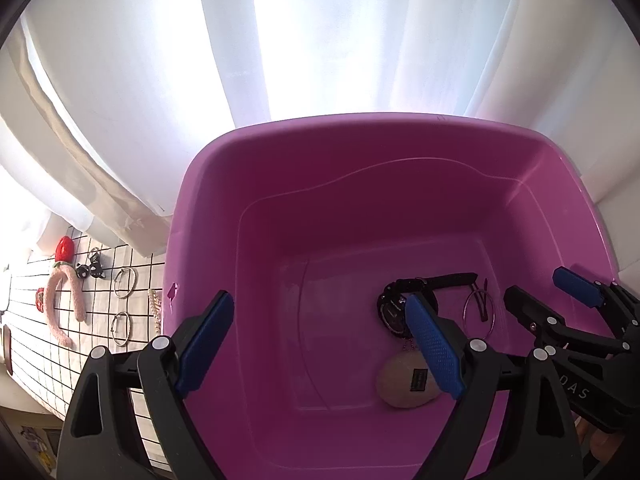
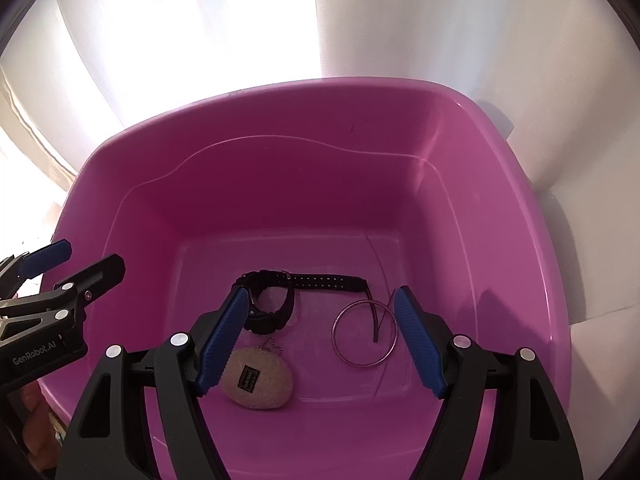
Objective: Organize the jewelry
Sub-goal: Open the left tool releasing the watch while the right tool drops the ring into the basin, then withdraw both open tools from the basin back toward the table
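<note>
A pink plastic tub (image 1: 360, 152) (image 2: 280, 128) fills both views. On its floor lie a black watch (image 2: 280, 300) (image 1: 390, 308), a thin metal bangle (image 2: 364, 334) (image 1: 478, 314) and a beige fuzzy pouch (image 2: 260, 384) (image 1: 404, 384) with a small chain. My left gripper (image 1: 320, 344) is open and empty above the tub's left part. My right gripper (image 2: 320, 344) is open and empty above the items; it also shows in the left wrist view (image 1: 548, 292). The left gripper also shows in the right wrist view (image 2: 86, 258).
Left of the tub a white grid-patterned cloth (image 1: 32, 320) holds a pink headband (image 1: 60, 300), a red hair clip (image 1: 64, 248), two silver bangles (image 1: 125, 283), a pearl strand (image 1: 155, 312) and small black pieces (image 1: 90, 270). White curtains (image 1: 280, 40) hang behind.
</note>
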`<state>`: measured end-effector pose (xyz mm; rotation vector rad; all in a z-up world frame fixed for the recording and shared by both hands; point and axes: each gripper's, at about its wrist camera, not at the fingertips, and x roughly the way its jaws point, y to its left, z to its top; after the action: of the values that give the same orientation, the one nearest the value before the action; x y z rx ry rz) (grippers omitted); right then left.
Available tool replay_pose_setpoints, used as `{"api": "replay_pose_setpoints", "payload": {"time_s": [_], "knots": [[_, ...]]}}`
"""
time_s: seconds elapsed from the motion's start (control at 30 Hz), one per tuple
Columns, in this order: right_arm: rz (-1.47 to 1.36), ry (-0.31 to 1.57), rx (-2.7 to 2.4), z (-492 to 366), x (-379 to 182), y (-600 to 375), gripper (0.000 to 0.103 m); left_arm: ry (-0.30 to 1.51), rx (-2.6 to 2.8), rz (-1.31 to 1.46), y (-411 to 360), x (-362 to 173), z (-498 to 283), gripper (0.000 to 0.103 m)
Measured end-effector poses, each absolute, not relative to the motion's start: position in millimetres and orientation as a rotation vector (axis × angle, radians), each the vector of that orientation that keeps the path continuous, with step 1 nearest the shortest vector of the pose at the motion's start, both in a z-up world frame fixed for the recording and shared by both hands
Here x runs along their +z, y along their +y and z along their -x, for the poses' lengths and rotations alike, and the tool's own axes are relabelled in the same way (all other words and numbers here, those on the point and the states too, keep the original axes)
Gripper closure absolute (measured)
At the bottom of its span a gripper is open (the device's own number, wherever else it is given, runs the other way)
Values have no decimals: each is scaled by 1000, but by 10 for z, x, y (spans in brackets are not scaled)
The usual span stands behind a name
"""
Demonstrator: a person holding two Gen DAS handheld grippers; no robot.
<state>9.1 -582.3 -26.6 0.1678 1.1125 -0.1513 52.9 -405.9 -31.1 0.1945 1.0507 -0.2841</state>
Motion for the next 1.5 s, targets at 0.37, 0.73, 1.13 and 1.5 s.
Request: {"api": "replay_pose_setpoints", "payload": {"time_s": [0.37, 0.73, 1.13, 1.5], "knots": [[-166, 1086, -124, -100, -204, -5779, 31, 1015, -272, -175, -3932, -200, -520, 17], [-180, 1061, -53, -83, -180, -5636, 31, 982, -249, -108, -3640, -46, -479, 17], [-144, 986, 52, -154, 90, -5195, 31, 915, -167, -6, -3004, 199, -365, 13], [-130, 927, 185, -363, 321, -4435, 31, 886, -15, 60, -1924, 302, -249, 12]]}}
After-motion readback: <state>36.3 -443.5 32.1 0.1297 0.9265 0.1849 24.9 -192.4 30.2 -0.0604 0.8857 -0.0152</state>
